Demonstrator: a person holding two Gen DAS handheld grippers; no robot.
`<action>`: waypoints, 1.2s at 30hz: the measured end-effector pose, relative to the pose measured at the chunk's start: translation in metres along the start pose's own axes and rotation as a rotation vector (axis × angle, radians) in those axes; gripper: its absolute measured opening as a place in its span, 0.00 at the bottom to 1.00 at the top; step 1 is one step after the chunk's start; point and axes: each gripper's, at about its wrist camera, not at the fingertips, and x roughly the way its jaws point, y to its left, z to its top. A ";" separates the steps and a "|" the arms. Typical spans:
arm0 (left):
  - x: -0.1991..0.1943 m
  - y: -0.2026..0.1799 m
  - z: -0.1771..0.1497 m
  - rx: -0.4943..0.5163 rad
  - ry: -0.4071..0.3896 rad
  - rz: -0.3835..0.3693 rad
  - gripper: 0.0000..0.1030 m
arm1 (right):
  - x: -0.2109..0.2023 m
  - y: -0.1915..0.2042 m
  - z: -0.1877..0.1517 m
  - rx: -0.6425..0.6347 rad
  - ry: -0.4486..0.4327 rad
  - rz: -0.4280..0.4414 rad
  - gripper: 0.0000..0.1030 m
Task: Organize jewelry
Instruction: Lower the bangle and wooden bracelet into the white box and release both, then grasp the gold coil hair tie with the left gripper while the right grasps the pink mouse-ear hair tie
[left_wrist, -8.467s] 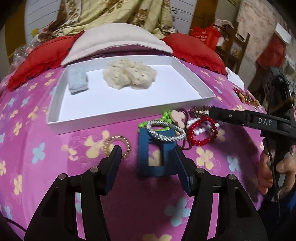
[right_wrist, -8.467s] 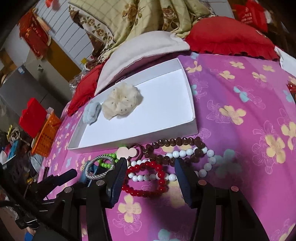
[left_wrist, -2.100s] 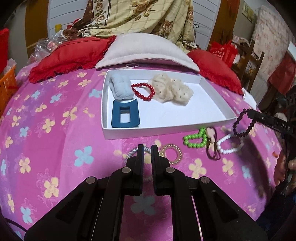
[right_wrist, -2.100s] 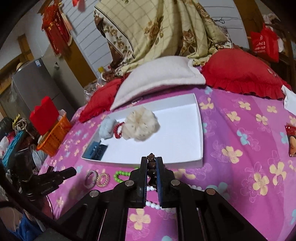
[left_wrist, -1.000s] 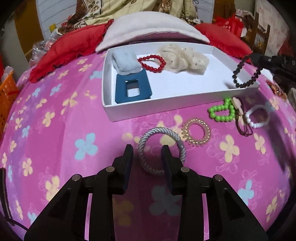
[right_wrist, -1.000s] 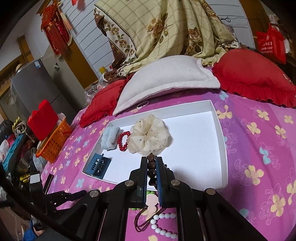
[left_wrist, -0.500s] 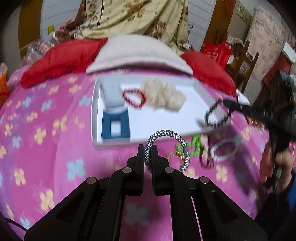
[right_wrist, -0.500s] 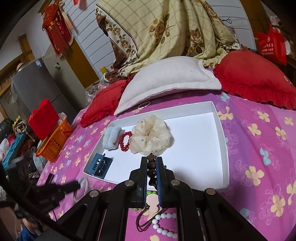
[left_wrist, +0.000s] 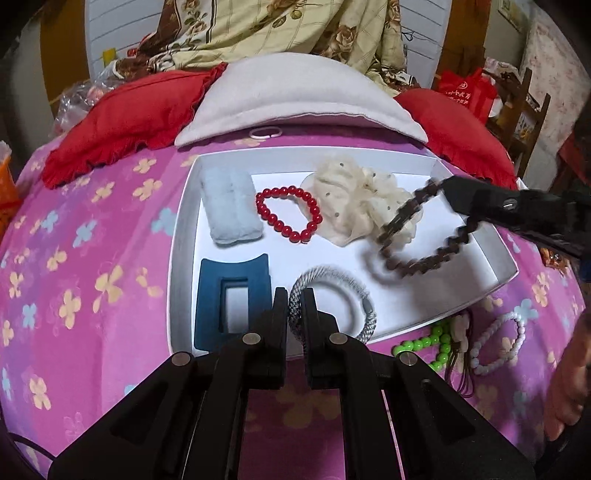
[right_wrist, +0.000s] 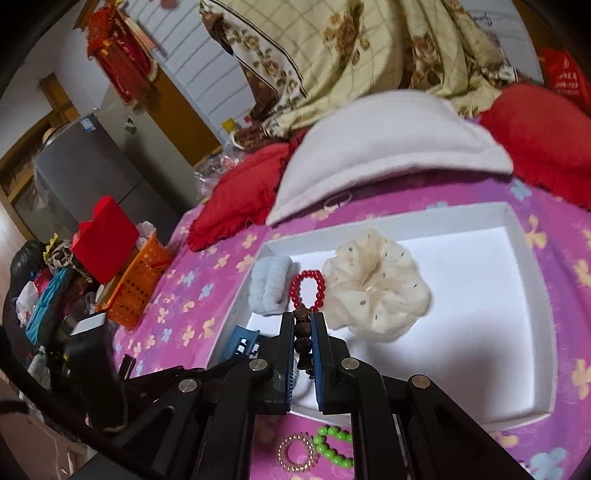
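A white tray (left_wrist: 498, 258) on the pink flowered cover holds a pale blue scrunchie (left_wrist: 229, 206), a red bead bracelet (left_wrist: 288, 214), a cream scrunchie (left_wrist: 354, 206) and a blue hair clip (left_wrist: 229, 299). My left gripper (left_wrist: 294, 299) is shut on a grey braided bracelet (left_wrist: 332, 295) held over the tray's front part. My right gripper (right_wrist: 303, 325) is shut on a dark brown bead bracelet (left_wrist: 424, 236), which hangs over the tray's right half. The tray (right_wrist: 535, 280), red bracelet (right_wrist: 308, 288) and cream scrunchie (right_wrist: 376, 288) also show in the right wrist view.
In front of the tray lie a green bead bracelet (left_wrist: 421, 347), a white bead bracelet (left_wrist: 502, 343), a brown hair tie (left_wrist: 461, 339) and a gold coil ring (right_wrist: 295, 454). Red cushions (left_wrist: 122, 118) and a white pillow (left_wrist: 295, 96) lie behind the tray. An orange basket (right_wrist: 136, 284) stands left.
My left gripper has carried the grey bracelet forward over the tray's front. My right gripper has brought the brown bracelet further in over the tray.
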 end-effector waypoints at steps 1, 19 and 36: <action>-0.001 0.001 0.000 -0.004 -0.007 -0.003 0.05 | 0.005 -0.003 -0.001 0.005 0.008 -0.021 0.08; -0.067 -0.016 -0.051 0.001 -0.061 -0.050 0.32 | -0.084 -0.063 -0.067 0.077 0.019 -0.166 0.31; -0.006 -0.056 -0.065 0.124 0.048 -0.055 0.32 | -0.064 -0.082 -0.084 0.062 0.070 -0.175 0.31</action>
